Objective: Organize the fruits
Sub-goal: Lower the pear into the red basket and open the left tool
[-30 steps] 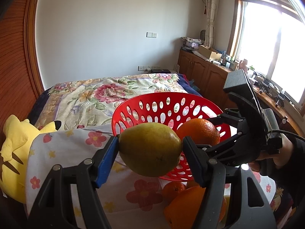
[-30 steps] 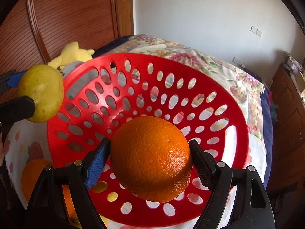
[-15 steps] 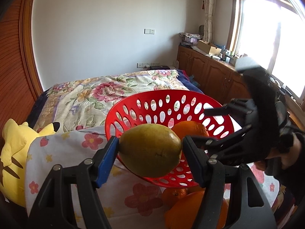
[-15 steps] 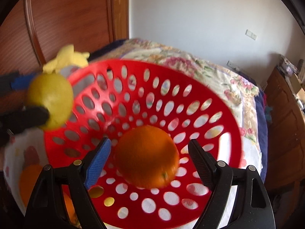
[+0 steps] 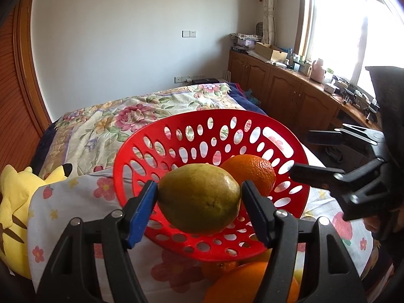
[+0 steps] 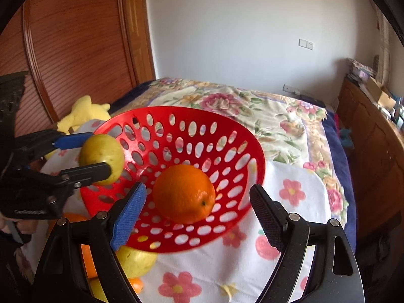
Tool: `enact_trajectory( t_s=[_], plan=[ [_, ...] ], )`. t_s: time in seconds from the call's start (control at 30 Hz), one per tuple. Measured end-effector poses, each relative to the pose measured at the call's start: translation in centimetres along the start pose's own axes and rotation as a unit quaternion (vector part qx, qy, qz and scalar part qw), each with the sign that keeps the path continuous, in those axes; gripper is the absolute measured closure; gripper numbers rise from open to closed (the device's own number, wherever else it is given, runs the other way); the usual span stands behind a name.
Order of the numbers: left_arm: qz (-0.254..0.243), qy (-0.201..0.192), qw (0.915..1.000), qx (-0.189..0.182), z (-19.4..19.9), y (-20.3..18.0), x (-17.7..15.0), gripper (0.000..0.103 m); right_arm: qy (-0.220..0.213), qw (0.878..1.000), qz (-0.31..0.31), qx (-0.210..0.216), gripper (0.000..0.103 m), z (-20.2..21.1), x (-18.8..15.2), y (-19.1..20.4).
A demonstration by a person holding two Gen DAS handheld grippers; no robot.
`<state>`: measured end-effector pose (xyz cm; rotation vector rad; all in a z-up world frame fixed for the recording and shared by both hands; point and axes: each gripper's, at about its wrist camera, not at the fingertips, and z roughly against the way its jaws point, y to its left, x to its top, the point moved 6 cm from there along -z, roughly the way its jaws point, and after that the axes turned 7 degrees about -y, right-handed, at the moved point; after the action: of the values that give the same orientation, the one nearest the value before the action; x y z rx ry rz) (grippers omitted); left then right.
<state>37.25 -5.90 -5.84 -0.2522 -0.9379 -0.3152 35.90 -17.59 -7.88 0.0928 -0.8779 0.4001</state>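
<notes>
Left wrist view shows the left gripper [image 5: 199, 199] clenched on a yellow-green pear [image 5: 199, 198] — smooth, faintly speckled skin, broad and rounded, pinched at both sides between a blue pad and a black pad. The pear hangs over the near rim of a red basket [image 5: 176, 136], a shallow plastic bowl pierced all over with oval holes. Inside the basket lies a single orange [image 5: 252, 169], bright and dimpled, resting on the basket floor just behind the pear. From the right wrist view, the right gripper [image 6: 197, 202] stands released, its jaws spread wide to either side of the orange [image 6: 184, 193] without touching it; the fruit's small dark stem dot faces the camera. The basket [image 6: 227, 126] sits on a white cloth with pink flowers [image 6: 290, 189], spread over a floral bedspread [image 6: 252, 106]. More fruit — another orange [image 5: 242, 280] and a yellow one [image 6: 137, 260] — lies on the cloth under the basket's near edge. A yellow plush toy [image 5: 12, 202] rests at the left.
</notes>
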Motion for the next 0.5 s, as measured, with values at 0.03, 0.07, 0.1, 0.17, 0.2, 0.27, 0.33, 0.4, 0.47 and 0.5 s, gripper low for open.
enact_trajectory(
  t_s=[0.03,0.07,0.1,0.17,0.2,0.27,0.33,0.4,0.47,0.5],
  plan=[
    [-0.001,0.003,1.0,0.001,-0.2,-0.1,0.0,0.035,-0.001,1.0,-0.001,-0.001,0.016,0.2,-0.1,-0.1],
    [-0.003,0.005,1.0,0.001,-0.3,-0.2,0.1,0.035,-0.003,1.0,0.0,-0.003,0.016,0.5,-0.2,0.0],
    [-0.006,0.009,0.9999,0.003,-0.6,-0.3,0.1,0.035,-0.005,1.0,0.001,-0.004,0.016,0.7,-0.4,0.0],
    [-0.01,0.019,0.9998,0.006,-1.1,-0.4,-0.1,0.035,-0.007,1.0,0.0,-0.005,0.016,1.1,-0.7,0.1],
    [-0.011,0.021,0.9997,0.007,-1.2,-0.5,-0.2,0.038,-0.008,1.0,-0.001,-0.003,0.016,1.3,-0.9,0.2],
    [-0.015,0.014,0.9998,0.007,-1.1,-0.7,0.0,0.041,-0.011,1.0,-0.005,0.0,0.016,1.7,-1.3,0.4],
    [-0.016,0.006,0.9998,0.008,-0.7,-0.9,0.5,0.041,-0.013,1.0,-0.005,0.002,0.016,1.9,-1.6,0.7],
    [-0.022,0.005,0.9997,0.013,-0.6,-1.1,0.7,0.041,-0.015,1.0,-0.002,0.002,0.015,2.0,-1.8,1.0],
    [-0.023,0.003,0.9996,0.013,-0.2,-1.3,0.7,0.041,-0.015,1.0,-0.005,0.004,0.015,2.1,-2.0,1.3],
    [-0.02,0.002,0.9997,0.011,0.2,-1.4,0.6,0.041,-0.016,1.0,-0.006,0.007,0.015,2.2,-2.2,1.4]
  ],
)
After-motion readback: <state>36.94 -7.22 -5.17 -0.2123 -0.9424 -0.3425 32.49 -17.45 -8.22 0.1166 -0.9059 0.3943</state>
